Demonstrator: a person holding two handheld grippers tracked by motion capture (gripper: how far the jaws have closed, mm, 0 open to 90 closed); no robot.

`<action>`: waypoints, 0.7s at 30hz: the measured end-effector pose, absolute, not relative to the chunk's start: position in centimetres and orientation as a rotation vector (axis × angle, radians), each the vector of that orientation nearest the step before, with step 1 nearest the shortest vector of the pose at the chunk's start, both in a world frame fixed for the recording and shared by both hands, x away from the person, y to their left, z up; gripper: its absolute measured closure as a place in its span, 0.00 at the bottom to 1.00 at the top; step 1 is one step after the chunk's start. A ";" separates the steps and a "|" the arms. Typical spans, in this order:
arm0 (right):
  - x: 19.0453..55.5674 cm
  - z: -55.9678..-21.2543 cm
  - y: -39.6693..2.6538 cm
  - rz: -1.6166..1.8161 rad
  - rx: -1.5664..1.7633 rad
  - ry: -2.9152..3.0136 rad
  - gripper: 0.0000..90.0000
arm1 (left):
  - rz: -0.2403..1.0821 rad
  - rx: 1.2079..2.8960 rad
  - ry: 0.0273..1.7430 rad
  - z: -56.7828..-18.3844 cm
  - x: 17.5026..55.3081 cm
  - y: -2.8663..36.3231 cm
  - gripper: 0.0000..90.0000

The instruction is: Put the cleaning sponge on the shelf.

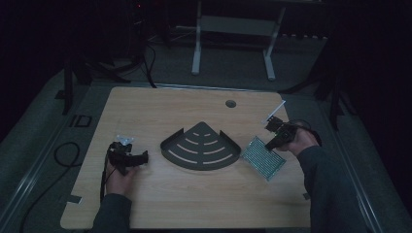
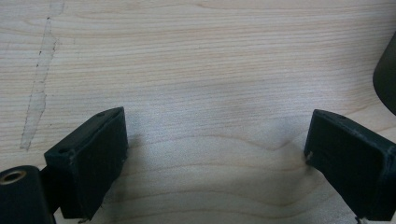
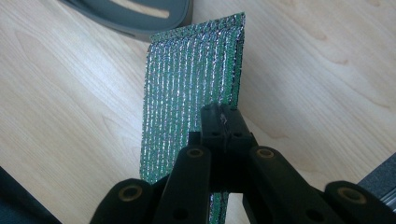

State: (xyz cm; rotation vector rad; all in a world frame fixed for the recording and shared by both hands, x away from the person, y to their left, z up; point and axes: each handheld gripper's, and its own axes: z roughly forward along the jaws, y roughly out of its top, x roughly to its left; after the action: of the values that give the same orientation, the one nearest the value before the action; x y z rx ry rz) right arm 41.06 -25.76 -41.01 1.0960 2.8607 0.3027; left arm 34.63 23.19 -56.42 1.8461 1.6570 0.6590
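Observation:
A green glittery scouring pad (image 1: 262, 161) lies tilted at the right of the wooden table (image 1: 160, 204), one edge lifted. My right gripper (image 1: 273, 142) is shut on that raised edge; in the right gripper view the closed jaws (image 3: 224, 116) pinch the pad (image 3: 187, 74), which slopes down to the wood. A dark grey quarter-round slotted shelf (image 1: 201, 145) sits mid-table, its rim beyond the pad (image 3: 135, 14). My left gripper (image 1: 141, 158) rests at the left, open. Bare wood lies between its jaws (image 2: 215, 140), and the shelf's edge (image 2: 387, 79) is at the right.
A round cable hole (image 1: 231, 103) is at the table's back. A pale strip (image 1: 277, 110) lies behind the right hand, and a small shiny scrap (image 1: 125, 139) behind the left gripper. White desk legs (image 1: 197, 48) stand on the floor beyond.

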 end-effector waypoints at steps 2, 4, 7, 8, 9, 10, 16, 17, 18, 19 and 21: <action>41.2 -40.7 -25.6 0.303 1.101 2.858 1.00 | 0.659 1.846 1.657 -56.4 34.6 23.2 0.07; 41.4 -40.4 -25.5 0.306 1.093 2.855 1.00 | 0.659 1.846 1.658 -56.4 34.6 23.2 0.07; 41.5 -40.2 -25.4 0.305 1.095 2.854 1.00 | 0.659 1.845 1.658 -56.4 34.6 23.2 0.07; 41.6 -40.0 -25.3 0.298 1.101 2.851 1.00 | 0.659 1.845 1.658 -56.4 34.6 23.2 0.07; 41.7 -39.9 -25.1 0.294 1.100 2.848 1.00 | 0.660 1.842 1.659 -56.4 34.6 23.2 0.07; 41.9 -39.8 -25.1 0.295 1.089 2.850 1.00 | 0.660 1.842 1.658 -56.4 34.6 23.2 0.07; 42.3 -39.4 -24.7 0.303 1.088 2.846 1.00 | 0.660 1.844 1.658 -56.4 34.6 23.2 0.07; 42.3 -39.3 -24.6 0.300 1.089 2.846 1.00 | 0.660 1.844 1.658 -56.4 34.6 23.2 0.07; 42.4 -39.2 -24.5 0.306 1.089 2.844 1.00 | 0.660 1.845 1.657 -56.4 34.6 23.2 0.07; 42.5 -39.1 -24.4 0.313 1.087 2.843 1.00 | 0.660 1.845 1.657 -56.4 34.6 23.2 0.07; 42.6 -38.9 -24.3 0.320 1.090 2.841 1.00 | 0.661 1.844 1.658 -56.4 34.6 23.2 0.07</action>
State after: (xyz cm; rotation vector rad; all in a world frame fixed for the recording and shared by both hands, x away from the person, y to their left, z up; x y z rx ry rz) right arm 42.58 -24.31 -38.92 1.0901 2.8410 0.3200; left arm 34.63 23.18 -56.42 1.8442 1.6576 0.6606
